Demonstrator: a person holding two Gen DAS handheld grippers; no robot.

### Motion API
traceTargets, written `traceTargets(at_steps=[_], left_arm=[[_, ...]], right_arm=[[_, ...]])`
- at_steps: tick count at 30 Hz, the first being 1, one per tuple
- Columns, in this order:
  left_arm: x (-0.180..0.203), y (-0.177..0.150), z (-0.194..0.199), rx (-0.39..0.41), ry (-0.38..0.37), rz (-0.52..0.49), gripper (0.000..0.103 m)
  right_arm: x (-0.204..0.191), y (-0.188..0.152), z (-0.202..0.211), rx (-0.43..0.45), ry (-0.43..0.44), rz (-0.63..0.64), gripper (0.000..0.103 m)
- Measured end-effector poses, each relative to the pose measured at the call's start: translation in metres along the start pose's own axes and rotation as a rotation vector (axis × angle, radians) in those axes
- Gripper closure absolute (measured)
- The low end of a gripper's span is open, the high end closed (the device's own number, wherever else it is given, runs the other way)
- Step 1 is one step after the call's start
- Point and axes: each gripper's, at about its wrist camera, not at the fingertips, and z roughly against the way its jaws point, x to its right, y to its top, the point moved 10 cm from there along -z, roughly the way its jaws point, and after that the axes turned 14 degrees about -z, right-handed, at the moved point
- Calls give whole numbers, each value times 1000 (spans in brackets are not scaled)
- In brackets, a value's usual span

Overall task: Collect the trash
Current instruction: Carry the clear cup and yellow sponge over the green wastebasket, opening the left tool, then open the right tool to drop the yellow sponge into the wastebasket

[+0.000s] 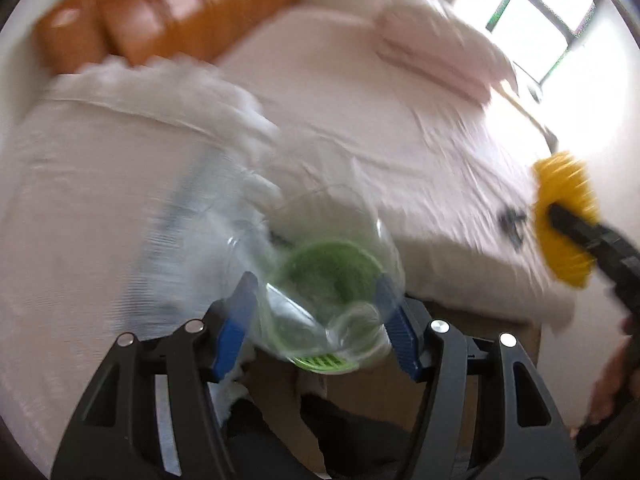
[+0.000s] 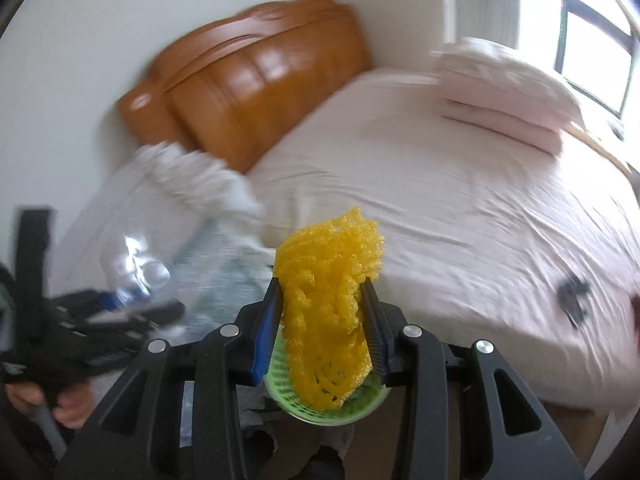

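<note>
My left gripper (image 1: 316,284) is shut on a crumpled clear plastic bottle (image 1: 296,320), its blue pads pressing on both sides. Through the bottle and under it shows a green mesh basket (image 1: 324,362). My right gripper (image 2: 320,286) is shut on a yellow foam net (image 2: 328,272), which hangs down into the same green basket (image 2: 360,404) below the jaws. The left wrist view catches the yellow net (image 1: 564,216) at the right edge. The bottle (image 2: 140,268) appears blurred at the left of the right wrist view. Both views are smeared by motion.
Behind lies a bed with a pale pink sheet (image 2: 440,208), a brown padded headboard (image 2: 248,80), a white ruffled pillow (image 2: 192,180) and a folded pink quilt (image 2: 504,92). A small dark object (image 2: 574,292) rests on the sheet. A bright window (image 2: 600,32) is at the right.
</note>
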Motion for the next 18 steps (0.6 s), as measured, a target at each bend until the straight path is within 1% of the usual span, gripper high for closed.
traceTargets(at_steps=[4,7,10,11,12,13,14,18], left_arm=[[29,-11,-52,-80,-15,-39,43],[34,-25,-83,-138,-27,-28,43],[35,-32,-95,-157,-7,-8,43],[35,-34,-95,-158,0,-1,41],[32,-34,-92,-153,3,9,33],[29,-33,-88,-139,11,22,27],[26,-33,-83,-124,23,28,19],[21,-21,-62,-67,67,17,9]], right_arm=[[44,-17,2,-25,-31,-65,63],[56,-28,-1,-53,-22,-92,63],[59,-35,-5,-68,-11,-93,63],[58,-37,-7,-73,-2,-90,63],[57,-38,-7,-76,5,-86,63],[55,-39,-8,-78,11,-82,63],[51,-39,-10,-81,20,-75,63],[35,-38,-15,-90,46,-48,63]])
